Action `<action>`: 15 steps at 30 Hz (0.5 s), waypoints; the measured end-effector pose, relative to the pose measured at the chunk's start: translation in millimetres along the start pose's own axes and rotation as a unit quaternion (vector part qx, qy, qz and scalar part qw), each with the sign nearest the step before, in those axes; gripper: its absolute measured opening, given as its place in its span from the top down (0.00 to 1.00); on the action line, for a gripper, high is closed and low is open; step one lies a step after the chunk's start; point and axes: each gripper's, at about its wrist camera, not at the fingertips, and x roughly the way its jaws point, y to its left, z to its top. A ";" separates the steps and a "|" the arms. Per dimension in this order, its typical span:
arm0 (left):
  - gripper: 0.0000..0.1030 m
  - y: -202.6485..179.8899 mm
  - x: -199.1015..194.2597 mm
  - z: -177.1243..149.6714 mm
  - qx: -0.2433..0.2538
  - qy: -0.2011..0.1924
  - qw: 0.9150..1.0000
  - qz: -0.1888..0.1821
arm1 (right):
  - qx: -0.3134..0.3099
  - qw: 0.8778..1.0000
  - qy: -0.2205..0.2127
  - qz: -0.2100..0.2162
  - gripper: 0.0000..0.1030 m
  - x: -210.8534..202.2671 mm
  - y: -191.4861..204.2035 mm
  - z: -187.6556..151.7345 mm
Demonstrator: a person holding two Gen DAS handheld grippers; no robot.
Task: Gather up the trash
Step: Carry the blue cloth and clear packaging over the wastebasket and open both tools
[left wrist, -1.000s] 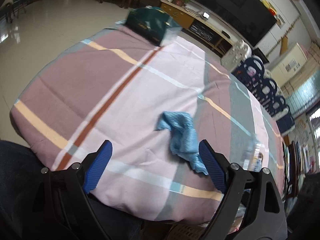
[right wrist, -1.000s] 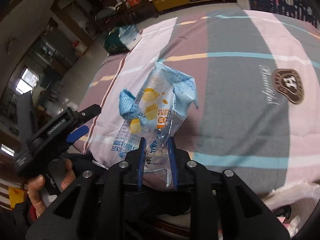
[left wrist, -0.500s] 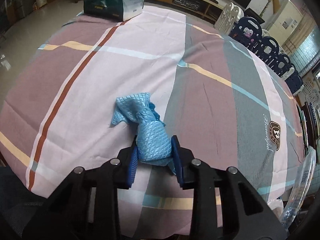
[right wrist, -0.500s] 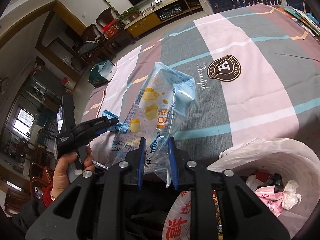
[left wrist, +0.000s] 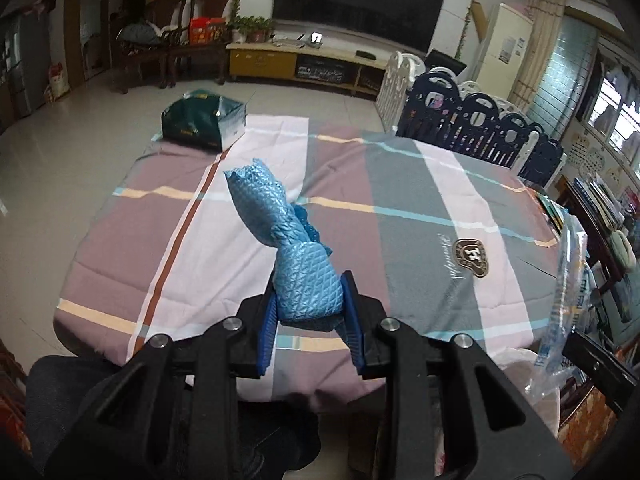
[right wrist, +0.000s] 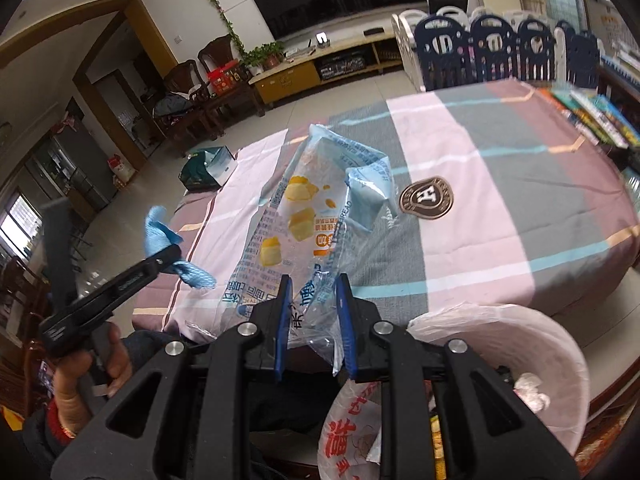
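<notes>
Round surface (left wrist: pixel 420 208) with striped cloth, badge logo (left wrist: pixel 472 255) with an "H" on it. White-lined trash bin (right wrist: pixel 516 344) at the near edge of the surface, red print on the liner, unreadable. Right gripper (right wrist: pixel 313 326) clenched on clear bread wrapper (right wrist: pixel 308 216), "BREAD" legible, wrapper raised above the surface. Left gripper (left wrist: pixel 309 320) clamped on crumpled blue cloth (left wrist: pixel 280 232), which sticks up beyond the fingertips, off the surface. Green box (left wrist: pixel 202 124) at the far edge.

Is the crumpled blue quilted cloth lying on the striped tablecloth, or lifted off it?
Lifted. The crumpled blue quilted cloth is pinched in the left gripper, and in the right wrist view it hangs clear above the striped tablecloth.
</notes>
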 end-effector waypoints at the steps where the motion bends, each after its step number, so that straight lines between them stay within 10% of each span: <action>1: 0.70 -6.3 -13.1 -0.2 0.009 -0.011 1.000 -0.007 | -0.006 1.000 -0.005 -0.006 0.78 -8.4 2.1 -0.4; 15: 0.70 -96.8 -118.7 -31.8 0.108 -0.036 0.984 -0.135 | -0.037 0.994 -0.038 -0.094 0.78 -129.2 -17.9 -27.8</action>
